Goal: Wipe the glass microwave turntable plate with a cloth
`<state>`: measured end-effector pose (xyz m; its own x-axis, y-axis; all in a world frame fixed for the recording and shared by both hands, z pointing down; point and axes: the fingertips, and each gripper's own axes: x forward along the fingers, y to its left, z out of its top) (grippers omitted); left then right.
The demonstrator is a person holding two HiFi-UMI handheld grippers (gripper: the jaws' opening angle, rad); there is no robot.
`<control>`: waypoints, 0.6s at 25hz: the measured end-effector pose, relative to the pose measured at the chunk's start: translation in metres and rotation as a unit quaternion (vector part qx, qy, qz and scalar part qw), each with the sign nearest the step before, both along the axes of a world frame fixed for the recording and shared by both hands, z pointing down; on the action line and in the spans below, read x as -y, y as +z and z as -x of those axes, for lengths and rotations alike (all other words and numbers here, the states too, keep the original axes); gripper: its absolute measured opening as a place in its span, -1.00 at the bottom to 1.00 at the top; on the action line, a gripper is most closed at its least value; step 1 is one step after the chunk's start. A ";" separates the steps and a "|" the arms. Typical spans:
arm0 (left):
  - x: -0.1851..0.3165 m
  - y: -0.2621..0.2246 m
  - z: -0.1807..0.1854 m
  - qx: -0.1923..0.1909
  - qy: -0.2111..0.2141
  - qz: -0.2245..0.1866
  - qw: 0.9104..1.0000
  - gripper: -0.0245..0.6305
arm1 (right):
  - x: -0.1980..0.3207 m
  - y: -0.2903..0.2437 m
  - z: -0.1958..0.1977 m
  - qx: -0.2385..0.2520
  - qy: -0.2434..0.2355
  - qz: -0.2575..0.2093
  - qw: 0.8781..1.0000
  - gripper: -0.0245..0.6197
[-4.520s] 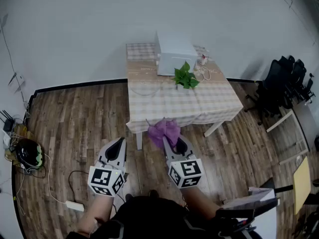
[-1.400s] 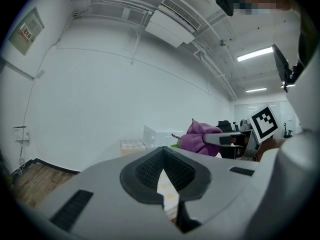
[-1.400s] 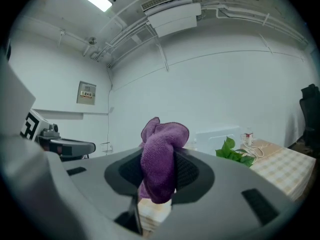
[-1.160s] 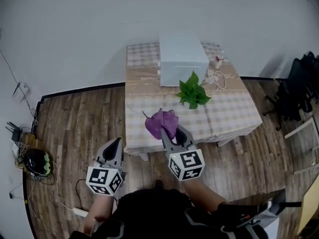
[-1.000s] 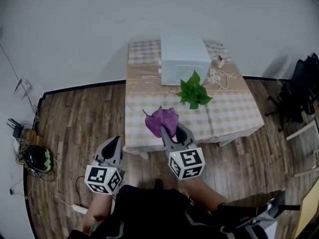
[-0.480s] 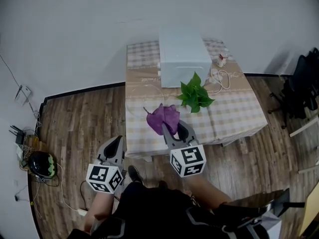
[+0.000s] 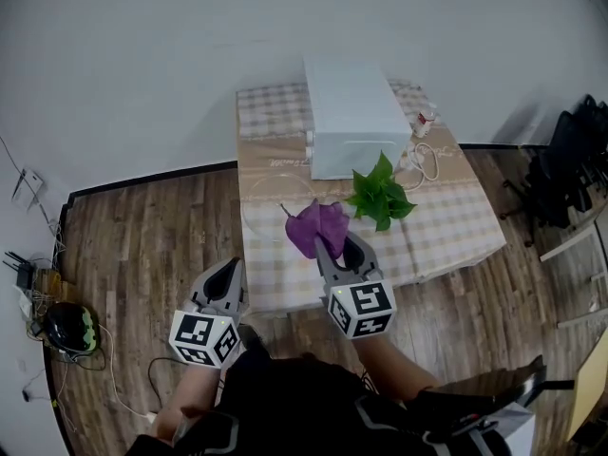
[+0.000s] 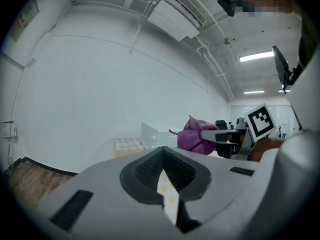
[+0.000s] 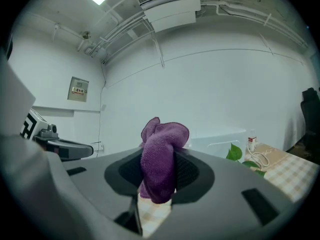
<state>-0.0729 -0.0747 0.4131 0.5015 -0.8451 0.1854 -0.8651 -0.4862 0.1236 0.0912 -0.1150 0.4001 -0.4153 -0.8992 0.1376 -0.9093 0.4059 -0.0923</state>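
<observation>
The clear glass turntable plate (image 7: 266,202) lies on the checked tablecloth (image 7: 446,217) in front of the white microwave (image 7: 347,117). My right gripper (image 7: 334,247) is shut on a bunched purple cloth (image 7: 318,228), held above the table's near part, just right of the plate. In the right gripper view the cloth (image 9: 162,159) sticks up between the jaws of the right gripper (image 9: 159,184). My left gripper (image 7: 228,275) hovers below the table's near edge, over the floor, shut and holding nothing; its tips (image 8: 164,176) meet in the left gripper view.
A green leafy plant (image 7: 380,196) stands right of the cloth. A small white bottle (image 7: 425,122) and a coiled cable (image 7: 425,162) lie by the microwave. Black office chairs (image 7: 570,160) stand at the right, a helmet (image 7: 62,326) and wires on the wooden floor at the left.
The table has come nearer in the head view; both grippers have moved forward to its near edge. The right gripper still holds the purple cloth.
</observation>
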 end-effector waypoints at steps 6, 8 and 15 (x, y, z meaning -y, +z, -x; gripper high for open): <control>0.040 -0.003 0.030 -0.014 0.016 -0.004 1.000 -0.92 | 0.030 0.001 0.028 -0.016 0.017 0.013 1.000 -0.51; 0.051 -0.003 0.039 -0.020 0.022 -0.005 1.000 -0.92 | 0.039 0.002 0.036 -0.024 0.024 0.017 0.999 -0.51; 0.085 0.001 0.068 -0.043 0.047 0.001 0.998 -0.92 | 0.072 0.010 0.064 -0.040 0.046 0.035 0.998 -0.51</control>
